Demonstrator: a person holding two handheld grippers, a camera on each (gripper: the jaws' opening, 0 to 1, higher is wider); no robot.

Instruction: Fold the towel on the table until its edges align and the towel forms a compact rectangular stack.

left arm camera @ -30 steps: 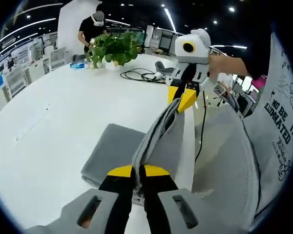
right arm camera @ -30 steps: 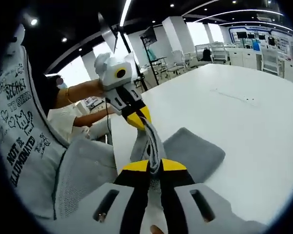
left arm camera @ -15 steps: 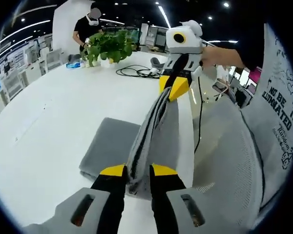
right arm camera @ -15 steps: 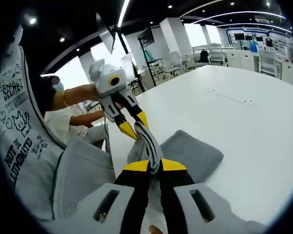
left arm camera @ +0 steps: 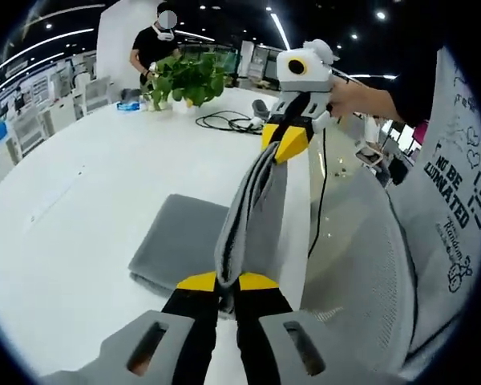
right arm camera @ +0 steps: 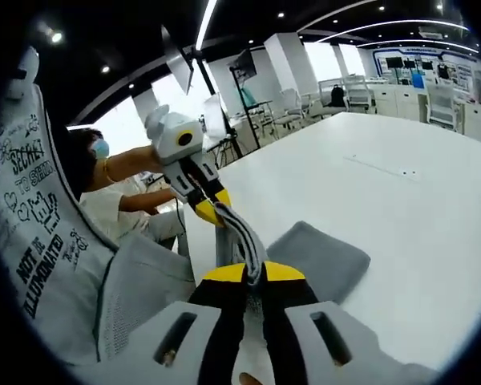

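A grey towel [left arm camera: 180,241] lies partly folded on the white table [left arm camera: 80,184]. One edge of it is lifted into a taut band [left arm camera: 252,208] between the two grippers. My left gripper [left arm camera: 227,281] is shut on the near end of that band. My right gripper [left arm camera: 284,144], with yellow tips, is shut on the far end above the table's edge. In the right gripper view, the right gripper [right arm camera: 254,273] pinches the towel band [right arm camera: 240,233], and the left gripper [right arm camera: 211,210] holds its other end. The flat part of the towel [right arm camera: 321,257] rests to the right.
A potted plant [left arm camera: 188,76] and a coiled black cable [left arm camera: 228,122] sit at the table's far end, where a person [left arm camera: 156,44] stands. A grey mesh chair [left arm camera: 353,241] is beside the table edge. A seated person [right arm camera: 120,204] is behind the left gripper.
Half a second ago the left gripper's jaws stood apart around the towel edge; now they are shut on it again. The lifted band stays taut between the grippers.
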